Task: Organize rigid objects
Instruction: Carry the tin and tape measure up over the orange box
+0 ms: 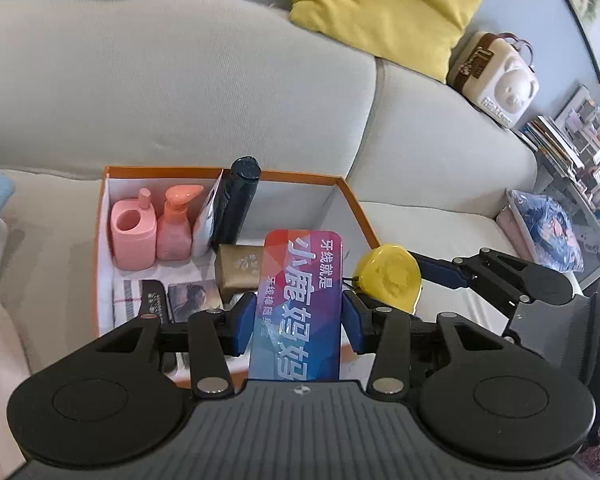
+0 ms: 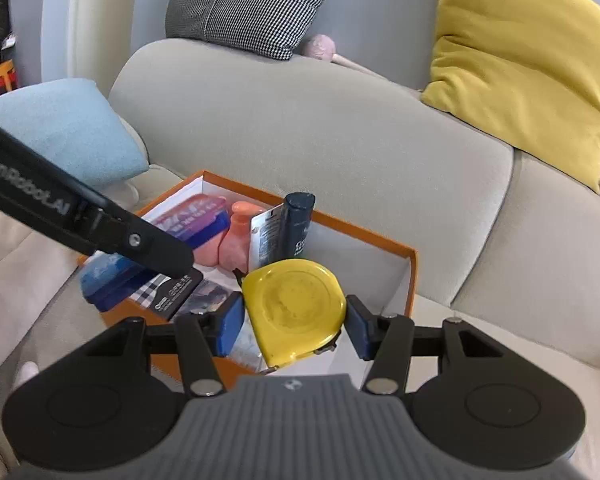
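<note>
Blue pads of my left gripper are clamped on the long sides of a purple-blue floss-pick case, lengthwise along the fingers, printed lid facing the camera. Gripper pitched down toward an orange-rimmed box on the beige sofa; the case sits over the box's near half, clear of the contents.

My right gripper pinches a yellow tape measure by its flat-ish edges, round face toward the lens, also angled down over the box, near its right corner. From the left wrist view the tape measure shows just right of the case, right gripper's fingers coming in from the side. From the right wrist view the left gripper's black body crosses the frame diagonally from the upper left, case in its pads above the box's left part.

Inside the box: pink toothbrush holder and pink pump bottle upright at the back left, dark blue cylinder leaning next to them, gold tin in the middle, black flat pack and a small picture card on the floor near the front.

Yellow cushion on the backrest, well apart from the box.
</note>
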